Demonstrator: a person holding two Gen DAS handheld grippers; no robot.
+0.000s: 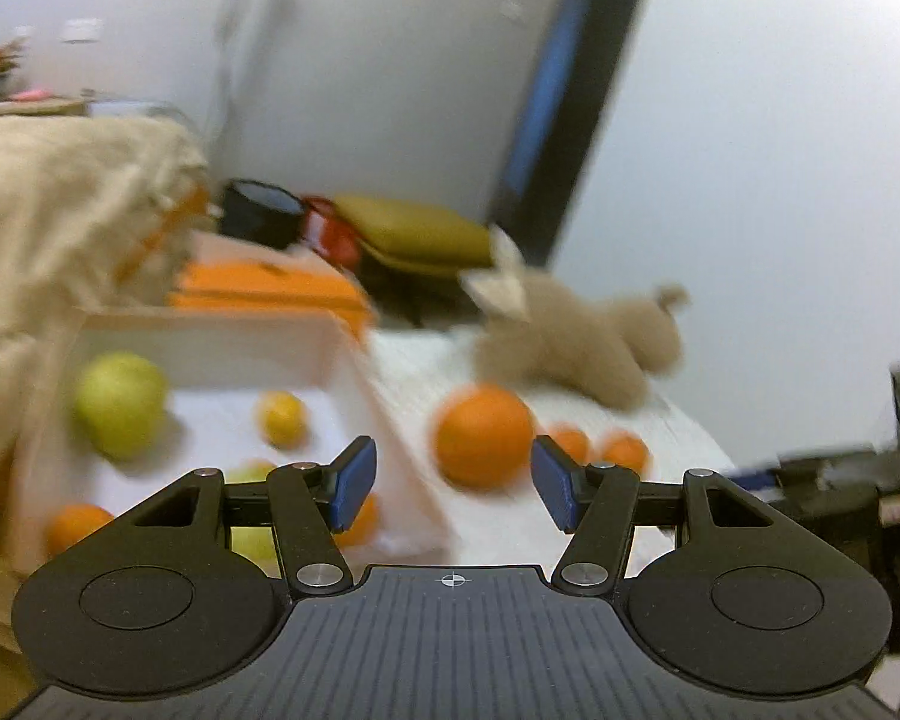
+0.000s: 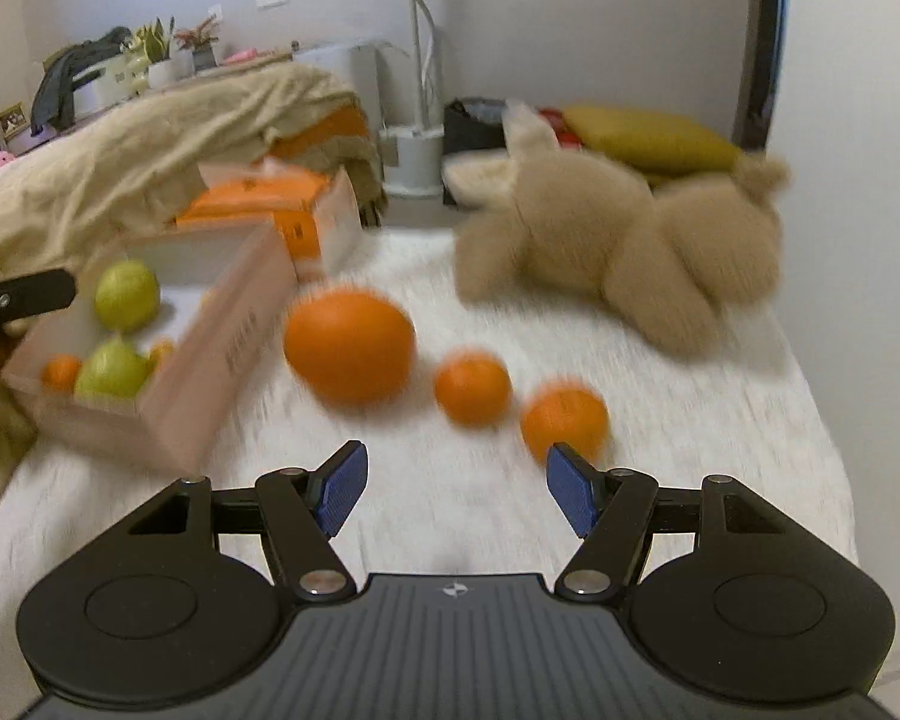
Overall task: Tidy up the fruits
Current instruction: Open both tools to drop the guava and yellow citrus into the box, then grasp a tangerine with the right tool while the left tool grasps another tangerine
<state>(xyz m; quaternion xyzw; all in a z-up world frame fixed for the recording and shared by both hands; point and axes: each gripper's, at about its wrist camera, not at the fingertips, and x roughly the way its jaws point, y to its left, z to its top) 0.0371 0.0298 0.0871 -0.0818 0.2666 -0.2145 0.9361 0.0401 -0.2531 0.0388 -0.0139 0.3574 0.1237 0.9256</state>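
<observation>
A large orange (image 2: 350,345) and two small oranges (image 2: 473,386) (image 2: 564,417) lie on the white bed cover. A pale open box (image 2: 210,348) at the left holds green fruits (image 2: 127,294) and small oranges (image 2: 61,373). My right gripper (image 2: 457,489) is open and empty, just in front of the loose oranges. In the left wrist view my left gripper (image 1: 453,489) is open and empty, with the large orange (image 1: 485,435) just beyond its fingertips and the box (image 1: 354,384) with a green fruit (image 1: 120,402) to its left. Both views are motion-blurred.
A tan plush toy (image 2: 624,246) lies on the bed behind the oranges. An orange carton (image 2: 294,204) stands behind the box, a beige blanket (image 2: 150,144) at the left. The bed's edge runs along the right (image 2: 822,420). Cushions and bins stand on the floor beyond.
</observation>
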